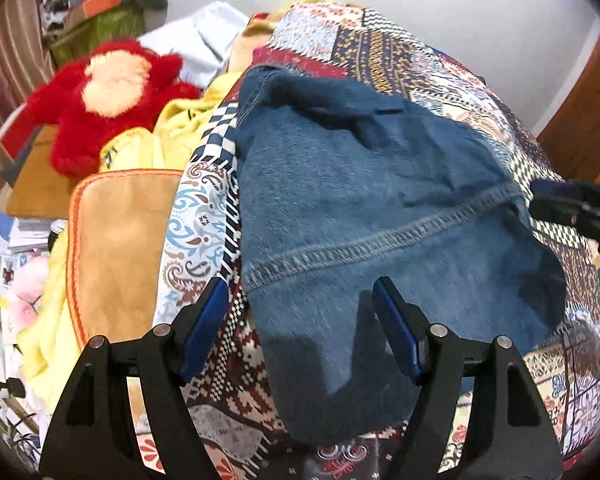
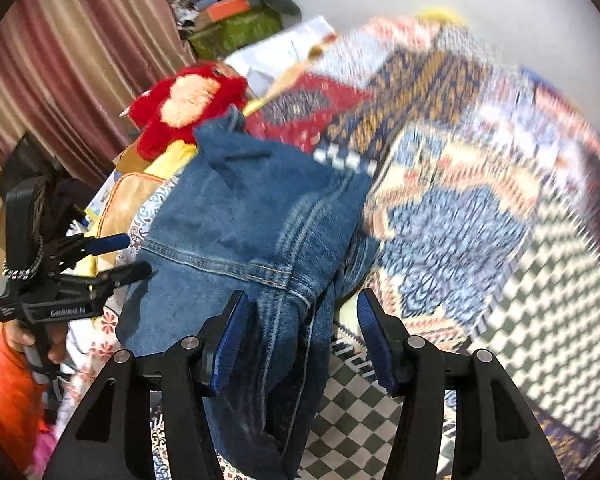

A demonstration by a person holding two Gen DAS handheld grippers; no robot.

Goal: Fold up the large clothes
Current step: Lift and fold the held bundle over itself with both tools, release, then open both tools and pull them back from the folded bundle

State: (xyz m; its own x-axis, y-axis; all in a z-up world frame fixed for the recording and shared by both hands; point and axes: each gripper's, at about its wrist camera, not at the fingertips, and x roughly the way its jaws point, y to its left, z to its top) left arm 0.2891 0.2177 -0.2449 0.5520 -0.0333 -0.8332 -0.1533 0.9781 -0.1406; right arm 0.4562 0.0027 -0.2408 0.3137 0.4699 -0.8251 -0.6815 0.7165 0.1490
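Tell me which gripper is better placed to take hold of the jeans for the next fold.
Probably the right gripper: its open jaws already straddle a bunched fold of the blue jeans. The left gripper, also open, hovers over flat denim at the edge, with nothing raised between its fingers.

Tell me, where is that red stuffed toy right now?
The red stuffed toy sits at the upper left of both views, beyond the jeans, beside yellow cloth at the patterned bedspread's edge.
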